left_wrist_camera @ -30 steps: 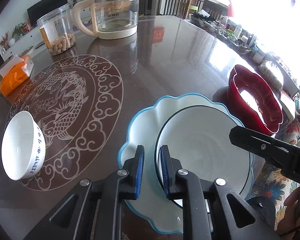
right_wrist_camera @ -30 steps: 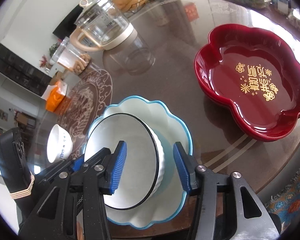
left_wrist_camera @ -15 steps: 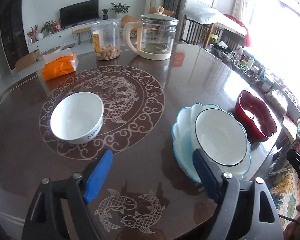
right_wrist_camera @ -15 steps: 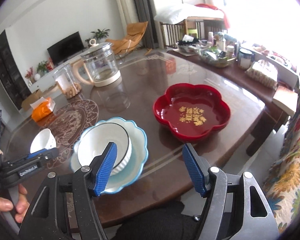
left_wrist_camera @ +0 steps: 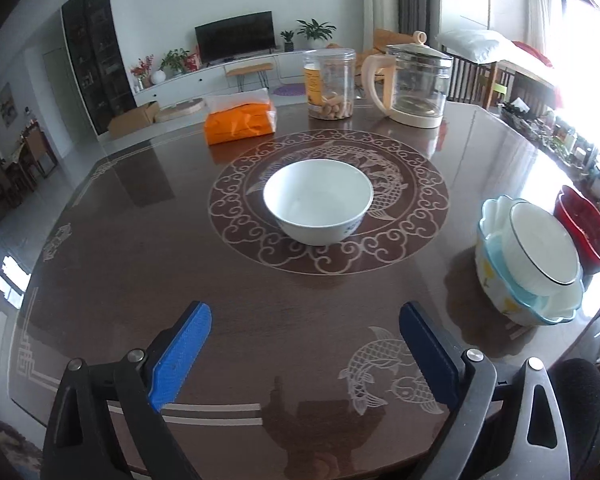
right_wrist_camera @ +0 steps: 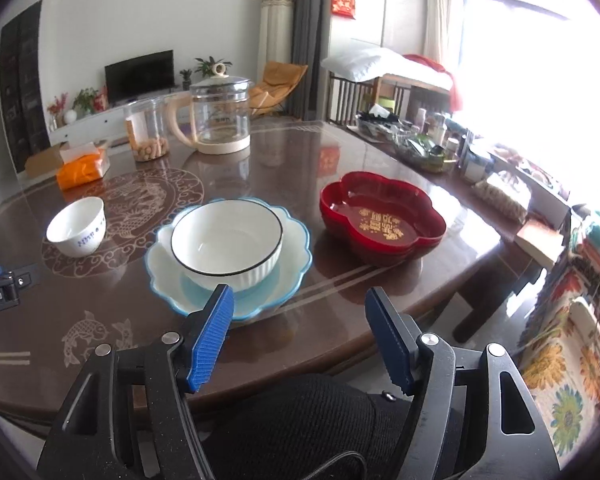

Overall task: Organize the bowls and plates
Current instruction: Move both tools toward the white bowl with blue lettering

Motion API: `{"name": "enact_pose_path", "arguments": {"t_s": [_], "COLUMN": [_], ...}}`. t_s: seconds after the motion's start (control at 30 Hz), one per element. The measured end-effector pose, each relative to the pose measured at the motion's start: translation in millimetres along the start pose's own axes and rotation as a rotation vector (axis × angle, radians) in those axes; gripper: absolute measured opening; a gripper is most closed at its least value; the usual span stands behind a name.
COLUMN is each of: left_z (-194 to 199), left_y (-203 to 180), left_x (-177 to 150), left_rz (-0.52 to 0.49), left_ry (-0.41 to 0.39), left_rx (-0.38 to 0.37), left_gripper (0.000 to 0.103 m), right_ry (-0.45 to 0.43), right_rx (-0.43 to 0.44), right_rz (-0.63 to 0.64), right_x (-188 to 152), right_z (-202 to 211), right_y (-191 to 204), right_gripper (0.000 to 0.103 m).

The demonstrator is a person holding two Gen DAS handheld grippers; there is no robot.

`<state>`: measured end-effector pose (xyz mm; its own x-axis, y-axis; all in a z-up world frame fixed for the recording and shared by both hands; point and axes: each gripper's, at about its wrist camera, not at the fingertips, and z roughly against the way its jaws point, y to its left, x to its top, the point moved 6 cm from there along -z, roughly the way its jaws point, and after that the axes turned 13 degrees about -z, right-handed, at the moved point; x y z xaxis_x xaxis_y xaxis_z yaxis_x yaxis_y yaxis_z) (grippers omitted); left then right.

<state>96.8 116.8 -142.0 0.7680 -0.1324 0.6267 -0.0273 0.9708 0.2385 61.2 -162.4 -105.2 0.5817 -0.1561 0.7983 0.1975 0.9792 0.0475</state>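
A white black-rimmed bowl (right_wrist_camera: 228, 240) sits inside a blue-edged scalloped plate (right_wrist_camera: 292, 256) on the table; both show at the right in the left wrist view, the bowl (left_wrist_camera: 540, 248) and the plate (left_wrist_camera: 496, 280). A small white bowl (left_wrist_camera: 318, 200) stands on the round dragon pattern, also in the right wrist view (right_wrist_camera: 76, 226). A red flower-shaped dish (right_wrist_camera: 382, 218) lies right of the plate. My left gripper (left_wrist_camera: 304, 344) is open and empty, facing the small bowl from near the table edge. My right gripper (right_wrist_camera: 300, 332) is open and empty, held back over the table's front edge.
A glass kettle (left_wrist_camera: 414, 84), a clear jar of snacks (left_wrist_camera: 330, 84) and an orange tissue pack (left_wrist_camera: 240, 120) stand at the far side of the table. A cluttered side table (right_wrist_camera: 440, 144) and a sofa lie to the right.
Both grippers have let go of the black-rimmed bowl, opened wide and pulled back from the plate. The left gripper has turned toward the small white bowl.
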Motion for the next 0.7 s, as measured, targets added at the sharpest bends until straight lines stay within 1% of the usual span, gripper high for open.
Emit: {"name": "enact_pose_path", "arguments": {"t_s": [0.03, 0.07, 0.17, 0.27, 0.4, 0.47, 0.57, 0.63, 0.7], "left_z": [-0.6, -2.7, -7.7, -9.9, -15.2, -17.4, -20.0, -22.6, -28.0], "left_y": [5.7, 10.7, 19.4, 23.6, 25.2, 27.3, 31.7, 35.6, 40.8], "left_x": [-1.0, -1.6, -3.1, -2.2, -4.0, -4.9, -6.5, -7.9, -8.7], "left_rz": [0.003, 0.008, 0.013, 0.003, -0.001, -0.003, -0.003, 0.003, 0.014], "left_ry": [-0.002, 0.001, 0.025, 0.028, 0.055, 0.059, 0.064, 0.071, 0.083], "left_rx": [0.019, 0.018, 0.001, 0.033, 0.025, 0.027, 0.035, 0.031, 0.024], "left_gripper": [0.095, 0.095, 0.095, 0.095, 0.095, 0.095, 0.095, 0.095, 0.095], "right_ry": [-0.001, 0.000, -0.027, -0.070, -0.136, -0.139, -0.129, -0.139, -0.150], "right_rx": [-0.009, -0.010, 0.054, 0.157, 0.307, 0.333, 0.343, 0.349, 0.392], "right_rz": [0.029, 0.065, 0.136, 0.164, 0.162, 0.161, 0.145, 0.152, 0.174], "right_x": [-1.6, -3.7, -9.8, -9.1, -2.1, -1.0, -1.3, -0.8, -1.9], "right_z": [1.0, 2.3, 12.2, 26.9, 45.2, 45.9, 43.4, 44.8, 45.2], "right_y": [8.2, 16.4, 37.0, 53.0, 69.3, 73.9, 76.6, 80.1, 87.0], "right_gripper": [0.078, 0.078, 0.078, 0.078, 0.078, 0.078, 0.078, 0.078, 0.078]}}
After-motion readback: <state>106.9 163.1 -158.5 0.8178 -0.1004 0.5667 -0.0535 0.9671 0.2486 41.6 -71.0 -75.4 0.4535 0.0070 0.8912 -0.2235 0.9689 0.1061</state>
